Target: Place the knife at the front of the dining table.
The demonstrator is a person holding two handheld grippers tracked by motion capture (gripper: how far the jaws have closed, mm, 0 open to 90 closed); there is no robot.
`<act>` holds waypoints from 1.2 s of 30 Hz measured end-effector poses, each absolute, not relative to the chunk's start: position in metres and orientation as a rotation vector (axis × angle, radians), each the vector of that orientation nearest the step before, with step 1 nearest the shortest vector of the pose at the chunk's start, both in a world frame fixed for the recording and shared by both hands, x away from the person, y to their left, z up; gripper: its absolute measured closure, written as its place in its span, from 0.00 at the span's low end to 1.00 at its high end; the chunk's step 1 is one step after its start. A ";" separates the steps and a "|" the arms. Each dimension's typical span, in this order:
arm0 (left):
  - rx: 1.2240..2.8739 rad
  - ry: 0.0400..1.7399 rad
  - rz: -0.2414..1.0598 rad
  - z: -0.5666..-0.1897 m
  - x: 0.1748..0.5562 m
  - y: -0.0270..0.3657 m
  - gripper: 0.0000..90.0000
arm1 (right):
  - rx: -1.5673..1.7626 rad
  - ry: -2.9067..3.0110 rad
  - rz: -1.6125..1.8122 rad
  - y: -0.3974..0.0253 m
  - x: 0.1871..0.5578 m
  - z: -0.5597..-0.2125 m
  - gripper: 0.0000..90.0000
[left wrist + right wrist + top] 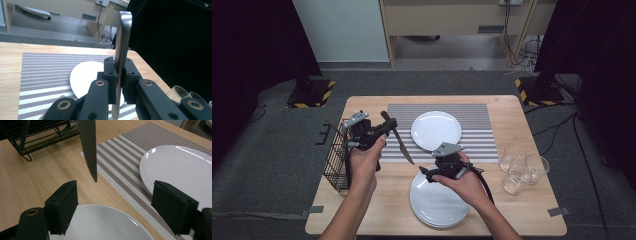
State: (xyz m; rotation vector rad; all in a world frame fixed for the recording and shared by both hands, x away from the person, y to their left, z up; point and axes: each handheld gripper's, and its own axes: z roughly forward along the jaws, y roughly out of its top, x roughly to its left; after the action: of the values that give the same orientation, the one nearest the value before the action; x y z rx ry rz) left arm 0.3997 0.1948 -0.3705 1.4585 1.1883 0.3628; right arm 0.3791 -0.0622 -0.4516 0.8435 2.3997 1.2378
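Left hand-held gripper (120, 82) clamps the knife (122, 45), its handle hidden; right gripper view reveals the serrated tip (91, 162); right hand-held gripper (113, 206) gapes wide above stacked plates (100, 225)

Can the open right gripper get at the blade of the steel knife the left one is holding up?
Probably yes. The right gripper has its jaws wide apart, and the serrated steel knife hangs just ahead with open air between. The left gripper grips it higher up, leaving the blade tip free above the stacked white plates.
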 end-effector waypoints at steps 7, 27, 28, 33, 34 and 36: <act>1.465 1.186 0.361 -0.376 0.400 0.190 0.93 | 0.825 2.403 1.268 -0.056 0.379 -0.450 0.31; 1.499 1.148 0.354 -0.393 0.394 0.178 0.93 | 0.793 2.379 1.356 -0.044 0.385 -0.440 0.56; 1.501 1.146 0.356 -0.393 0.394 0.179 0.93 | 0.795 2.380 1.363 -0.043 0.386 -0.439 0.56; 1.511 1.115 0.377 -0.392 0.392 0.181 0.93 | 0.809 2.396 1.376 -0.036 0.389 -0.434 0.58; 1.508 1.116 0.377 -0.392 0.392 0.182 0.93 | 0.806 2.397 1.374 -0.034 0.389 -0.433 0.58; 1.508 1.119 0.380 -0.391 0.391 0.184 0.93 | 0.799 2.386 1.381 -0.032 0.390 -0.431 0.57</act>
State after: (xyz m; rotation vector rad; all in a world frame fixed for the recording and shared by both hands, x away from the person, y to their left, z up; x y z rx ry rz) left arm 0.3913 0.1837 -0.3913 1.5076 1.1193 0.3800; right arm 0.3897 -0.0315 -0.4307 0.7992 2.3859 1.3809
